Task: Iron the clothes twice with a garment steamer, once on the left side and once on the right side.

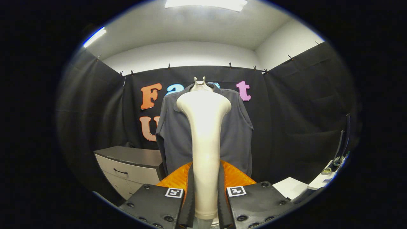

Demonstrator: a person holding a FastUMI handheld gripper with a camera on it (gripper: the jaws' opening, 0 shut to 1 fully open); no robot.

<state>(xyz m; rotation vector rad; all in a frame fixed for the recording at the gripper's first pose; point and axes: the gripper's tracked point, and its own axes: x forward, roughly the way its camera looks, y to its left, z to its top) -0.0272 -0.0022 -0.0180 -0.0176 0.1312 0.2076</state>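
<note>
Gripper view: gripper (206, 203) clamped on steamer handle (205, 146), frame centre; dark shirt (237, 133) behind. Risk: head sits mid-shirt, could blur left/right passes; handle may twist.

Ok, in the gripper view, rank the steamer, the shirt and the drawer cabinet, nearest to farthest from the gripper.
1. Steamer: clamped between the gripper fingers.
2. Shirt: hanging just beyond the steamer head.
3. Drawer cabinet: off to the left; too close to the shirt to call.
</note>
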